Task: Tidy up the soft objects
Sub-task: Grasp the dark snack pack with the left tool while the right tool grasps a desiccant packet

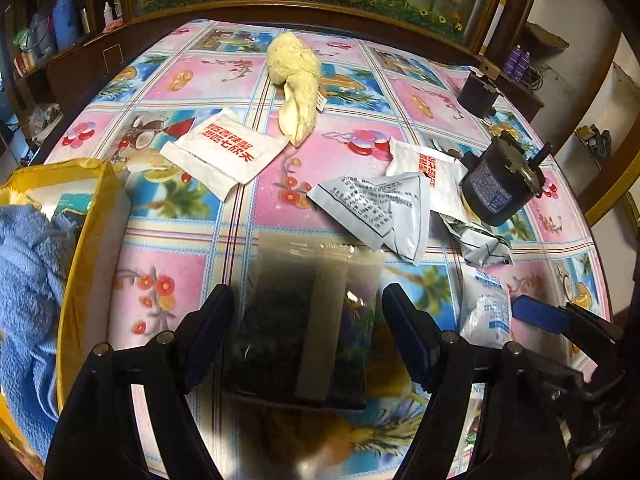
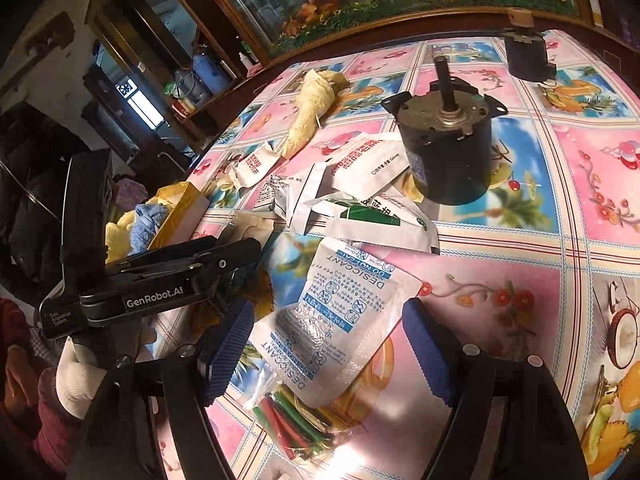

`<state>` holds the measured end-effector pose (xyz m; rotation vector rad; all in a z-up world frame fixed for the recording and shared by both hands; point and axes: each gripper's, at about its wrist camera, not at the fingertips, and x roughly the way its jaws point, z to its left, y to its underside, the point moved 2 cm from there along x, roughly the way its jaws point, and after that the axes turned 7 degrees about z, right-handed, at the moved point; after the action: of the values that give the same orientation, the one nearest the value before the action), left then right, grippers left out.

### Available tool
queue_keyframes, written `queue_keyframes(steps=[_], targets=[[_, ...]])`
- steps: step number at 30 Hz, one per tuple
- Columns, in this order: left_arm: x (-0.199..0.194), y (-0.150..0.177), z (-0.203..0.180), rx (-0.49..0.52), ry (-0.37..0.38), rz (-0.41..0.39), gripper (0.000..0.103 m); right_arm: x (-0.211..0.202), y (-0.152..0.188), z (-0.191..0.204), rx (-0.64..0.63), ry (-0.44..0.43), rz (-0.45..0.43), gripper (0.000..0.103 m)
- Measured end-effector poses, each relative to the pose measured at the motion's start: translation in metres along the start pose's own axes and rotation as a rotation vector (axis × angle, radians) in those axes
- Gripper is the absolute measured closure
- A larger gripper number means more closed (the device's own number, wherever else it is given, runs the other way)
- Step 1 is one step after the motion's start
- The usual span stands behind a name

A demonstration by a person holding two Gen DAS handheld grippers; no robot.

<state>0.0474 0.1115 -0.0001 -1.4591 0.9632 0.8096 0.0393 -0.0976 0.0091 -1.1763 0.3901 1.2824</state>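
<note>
Left wrist view: left claw [image 1: 308, 332] spread wide, gripping nothing, poised over a dark clear-wrapped packet [image 1: 304, 320] lying flat on the tabletop [image 1: 184, 236]. Yellow box [image 1: 86, 216] at left edge, blue towel [image 1: 24, 280] inside. Cream plush toy [image 1: 296, 84] at far side; white sachets [image 1: 224, 148] between. Right wrist view: right claw [image 2: 328, 344] equally wide, empty, straddling a desiccant pouch [image 2: 340, 308]; coloured sticks bag [image 2: 296, 416] beneath. Black motor [image 2: 448, 148] upright beyond.

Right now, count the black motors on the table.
2. One motor stands mid-table beside the white packets; the other motor sits near the far edge. More may lie outside view.
</note>
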Motion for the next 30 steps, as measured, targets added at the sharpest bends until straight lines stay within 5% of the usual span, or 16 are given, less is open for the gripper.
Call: queue_keyframes(steps=[5, 7, 9, 13, 19, 30], targets=[[0.005, 0.002, -0.012, 0.092, -0.069, -0.035, 0.027, 0.008, -0.001, 0.014, -0.045, 0.071, -0.002, 0.021], [0.001, 0.004, -0.013, 0.101, -0.067, -0.052, 0.042, 0.012, -0.001, 0.019, -0.074, 0.118, -0.005, 0.02], [-0.001, 0.006, -0.013, 0.096, -0.046, -0.051, 0.043, 0.015, 0.0, 0.024, -0.1, 0.157, -0.009, 0.023], [-0.006, 0.008, -0.012, 0.076, -0.009, -0.054, 0.047, 0.016, 0.0, 0.026, -0.12, 0.166, -0.009, 0.063], [-0.021, 0.014, -0.011, 0.041, 0.036, -0.074, 0.048, 0.005, -0.002, 0.028, -0.105, 0.092, -0.027, 0.091], [-0.081, 0.034, -0.011, 0.009, 0.089, -0.177, 0.048, -0.027, 0.004, 0.043, -0.096, 0.036, -0.082, 0.094]])
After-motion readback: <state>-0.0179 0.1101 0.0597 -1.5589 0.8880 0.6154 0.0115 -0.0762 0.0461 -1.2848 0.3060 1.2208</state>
